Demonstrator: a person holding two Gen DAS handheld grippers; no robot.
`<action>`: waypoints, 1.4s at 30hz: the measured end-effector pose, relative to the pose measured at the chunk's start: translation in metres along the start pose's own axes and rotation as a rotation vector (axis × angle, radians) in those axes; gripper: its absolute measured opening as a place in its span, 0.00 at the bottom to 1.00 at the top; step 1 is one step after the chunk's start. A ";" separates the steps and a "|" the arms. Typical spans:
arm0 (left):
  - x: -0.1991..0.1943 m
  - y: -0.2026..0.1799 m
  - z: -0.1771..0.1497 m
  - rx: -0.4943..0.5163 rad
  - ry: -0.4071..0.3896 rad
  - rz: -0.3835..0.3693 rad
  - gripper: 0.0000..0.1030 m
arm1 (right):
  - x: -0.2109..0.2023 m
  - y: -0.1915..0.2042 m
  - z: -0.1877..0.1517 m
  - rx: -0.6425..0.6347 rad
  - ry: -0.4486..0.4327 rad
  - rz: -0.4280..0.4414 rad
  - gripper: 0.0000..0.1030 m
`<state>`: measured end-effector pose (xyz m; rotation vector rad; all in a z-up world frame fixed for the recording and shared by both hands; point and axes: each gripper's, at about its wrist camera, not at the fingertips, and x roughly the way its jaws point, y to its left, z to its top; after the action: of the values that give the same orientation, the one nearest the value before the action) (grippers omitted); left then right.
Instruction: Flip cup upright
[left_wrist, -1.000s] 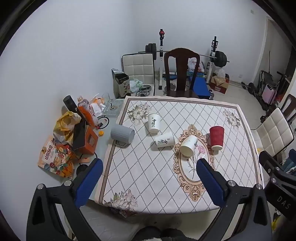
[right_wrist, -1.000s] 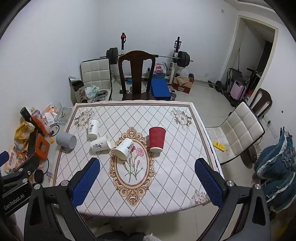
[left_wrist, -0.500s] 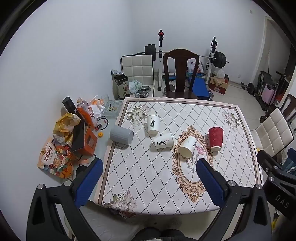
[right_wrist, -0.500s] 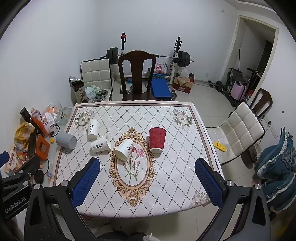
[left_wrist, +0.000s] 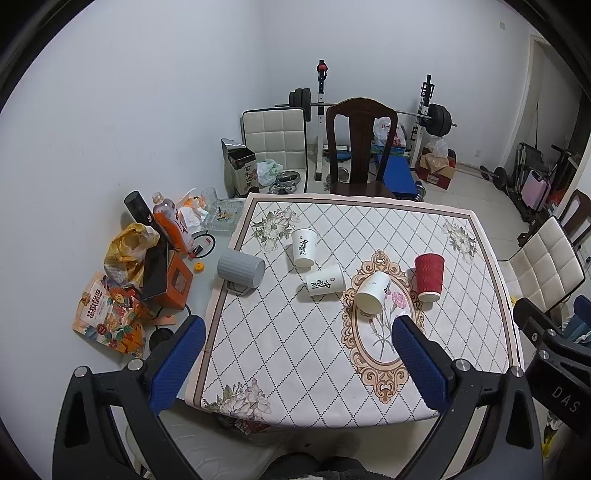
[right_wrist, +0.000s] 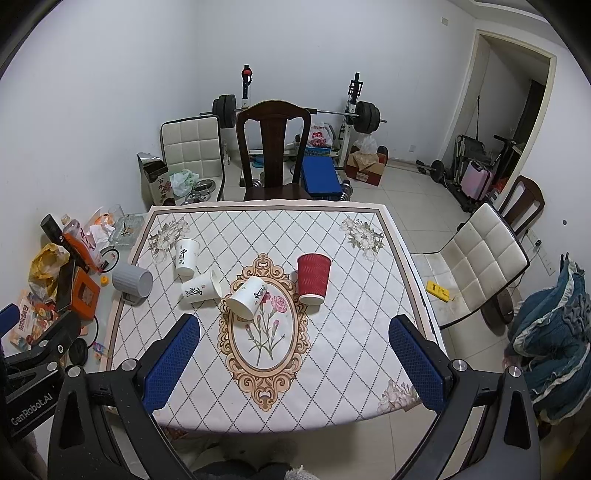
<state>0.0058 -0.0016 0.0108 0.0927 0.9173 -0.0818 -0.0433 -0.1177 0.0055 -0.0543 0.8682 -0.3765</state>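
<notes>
White cups (left_wrist: 373, 291) unmoved; both tongs hold wide.

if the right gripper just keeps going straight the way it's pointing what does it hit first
Probably the white paper cup lying on its side on the floral tablecloth's oval medallion, between the open right gripper fingers' line. Depth is unclear; it might meet the cloth first.

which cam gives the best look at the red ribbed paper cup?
Right wrist view: the red ribbed paper cup sits near frame centre, its whole side and both ends unobstructed, wider end on the cloth. In the left wrist view the same cup is also fully visible but further off-centre, toward the right.
</notes>
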 end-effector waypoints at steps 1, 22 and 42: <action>0.000 0.000 0.001 -0.001 0.000 -0.002 1.00 | 0.000 0.000 0.000 0.000 -0.001 0.000 1.00; -0.003 0.001 0.001 -0.002 -0.013 0.002 1.00 | -0.001 0.006 0.000 -0.005 -0.003 0.006 1.00; -0.011 0.001 0.002 -0.010 -0.017 -0.006 1.00 | -0.002 0.005 -0.001 -0.003 -0.004 0.008 1.00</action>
<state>0.0011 -0.0007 0.0207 0.0805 0.9009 -0.0833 -0.0440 -0.1123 0.0051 -0.0546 0.8651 -0.3676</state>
